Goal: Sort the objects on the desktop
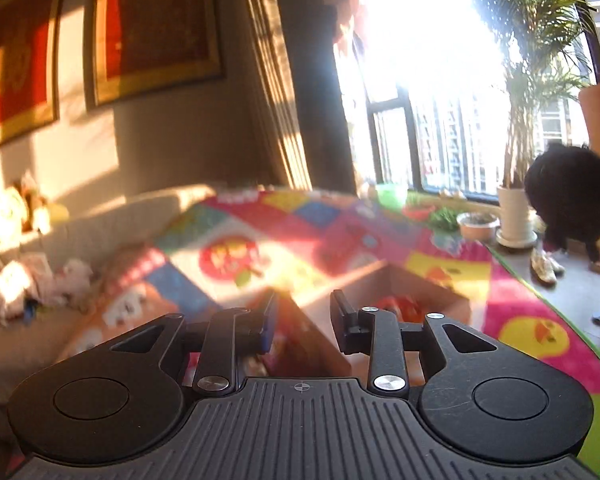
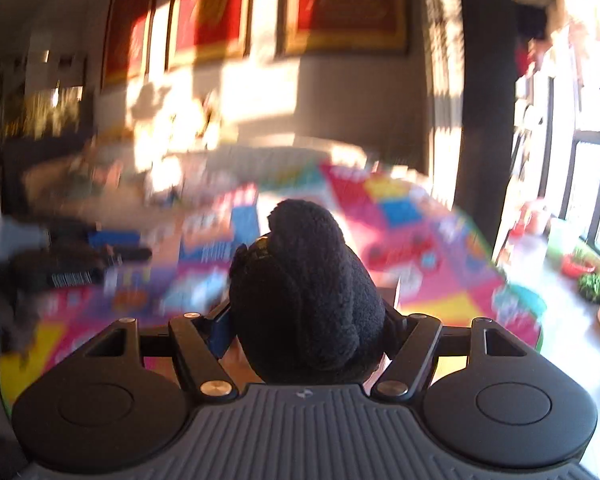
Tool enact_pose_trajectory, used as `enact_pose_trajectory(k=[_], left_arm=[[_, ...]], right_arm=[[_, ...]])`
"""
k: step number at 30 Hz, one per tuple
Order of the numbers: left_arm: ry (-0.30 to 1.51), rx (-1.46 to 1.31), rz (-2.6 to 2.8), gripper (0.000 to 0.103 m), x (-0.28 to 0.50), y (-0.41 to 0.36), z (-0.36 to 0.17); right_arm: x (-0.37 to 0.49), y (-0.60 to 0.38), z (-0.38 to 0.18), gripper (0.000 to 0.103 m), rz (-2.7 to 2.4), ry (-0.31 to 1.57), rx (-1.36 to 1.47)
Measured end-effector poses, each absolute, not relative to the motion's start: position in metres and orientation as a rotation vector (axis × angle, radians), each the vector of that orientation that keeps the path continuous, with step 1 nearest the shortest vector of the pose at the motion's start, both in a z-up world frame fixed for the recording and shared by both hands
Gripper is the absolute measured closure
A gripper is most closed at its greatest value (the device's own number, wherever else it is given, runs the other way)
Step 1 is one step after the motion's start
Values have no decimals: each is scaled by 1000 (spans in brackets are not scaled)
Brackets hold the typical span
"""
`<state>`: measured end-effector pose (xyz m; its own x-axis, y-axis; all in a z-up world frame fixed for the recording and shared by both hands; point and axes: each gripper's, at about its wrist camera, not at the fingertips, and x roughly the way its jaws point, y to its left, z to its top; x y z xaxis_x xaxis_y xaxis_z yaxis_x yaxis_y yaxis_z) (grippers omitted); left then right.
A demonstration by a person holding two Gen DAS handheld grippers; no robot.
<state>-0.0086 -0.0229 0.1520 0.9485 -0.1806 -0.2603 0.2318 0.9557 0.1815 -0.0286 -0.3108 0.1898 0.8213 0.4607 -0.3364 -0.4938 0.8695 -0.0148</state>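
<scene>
My left gripper (image 1: 303, 312) is open and empty, held above a brown cardboard box (image 1: 420, 280) on the colourful play mat (image 1: 260, 248). Red and mixed items (image 1: 400, 306) lie inside the box. My right gripper (image 2: 306, 320) is shut on a black fluffy plush object (image 2: 306, 296), which fills the gap between the fingers and rises above them. The same black plush object (image 1: 572, 196) shows at the far right of the left wrist view, in the air. The right wrist view is blurred.
A beige sofa (image 1: 80, 232) with plush toys (image 1: 24, 284) lies left. Potted plants (image 1: 514, 216) and bowls (image 1: 478, 226) stand by the bright window on the right. Dark remote-like items (image 2: 80, 268) lie on the mat's left side. Framed red pictures (image 1: 156, 28) hang on the wall.
</scene>
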Motion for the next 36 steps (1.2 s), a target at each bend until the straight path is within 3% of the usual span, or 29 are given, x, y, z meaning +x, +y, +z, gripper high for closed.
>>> enact_pose_trajectory(k=[4,8,12,23,26,30,36], left_arm=[[304,159,-205,39,11,-18,141],[421,138,-205,29,7,-4,105],[522,146,-250,6,-22,18,81],[776,31,-254,4,-58,40,11],[799,-14,-304,3,-58,31,9],[805,-8,-451,2,-67,18,14],[773,203,-365,1,-72,-1,12]], right_arm=[[-16,-314,189,34,492,340,-77],[-4,-306,160,34,539,456,-48],[-10,-297,139,34,579,531,-54],[-46,-273,29,34,615,831,-97],[-55,-268,21,31,590,817,-163],[-65,-268,26,17,566,773,-234],[-69,-265,28,15,564,732,-290]])
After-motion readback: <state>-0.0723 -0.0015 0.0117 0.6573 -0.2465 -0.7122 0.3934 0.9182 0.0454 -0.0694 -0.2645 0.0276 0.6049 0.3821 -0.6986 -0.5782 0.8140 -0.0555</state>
